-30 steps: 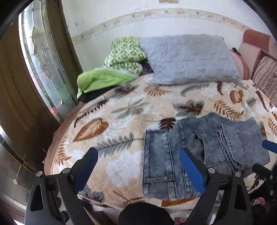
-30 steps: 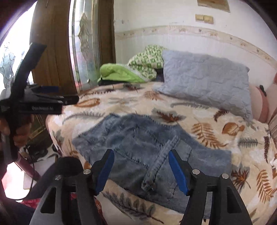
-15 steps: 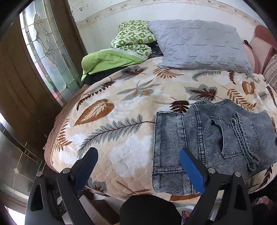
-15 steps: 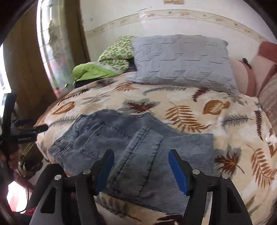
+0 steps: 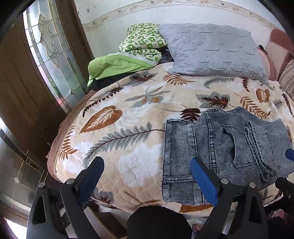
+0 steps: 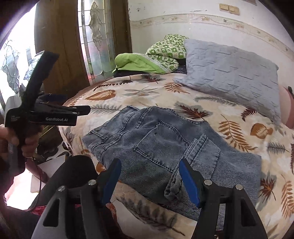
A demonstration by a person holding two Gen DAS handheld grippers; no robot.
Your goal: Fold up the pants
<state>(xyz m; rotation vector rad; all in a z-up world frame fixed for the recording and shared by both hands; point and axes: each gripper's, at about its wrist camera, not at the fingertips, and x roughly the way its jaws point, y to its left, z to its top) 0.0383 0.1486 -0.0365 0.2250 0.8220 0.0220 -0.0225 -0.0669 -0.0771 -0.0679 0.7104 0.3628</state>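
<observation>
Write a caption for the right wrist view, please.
Open right gripper above folded jeans on a leaf-patterned blanket; gray pillow behind.

A leaf-patterned blanket (image 5: 128,147) in cream, brown and grey covered the bed. At its far end a grey quilted pillow (image 5: 211,49) lay against the white wall (image 5: 114,16), which carried a patterned border strip. Just beside the pillow sat a folded green-and-white printed quilt (image 5: 143,42), with a plain lime-green cloth (image 5: 114,66) under it and dark fabric beneath that. A wooden door with leaded glass panels (image 5: 51,53) stood alongside the bed. A striped cushion (image 5: 288,77) showed at the edge.
</observation>
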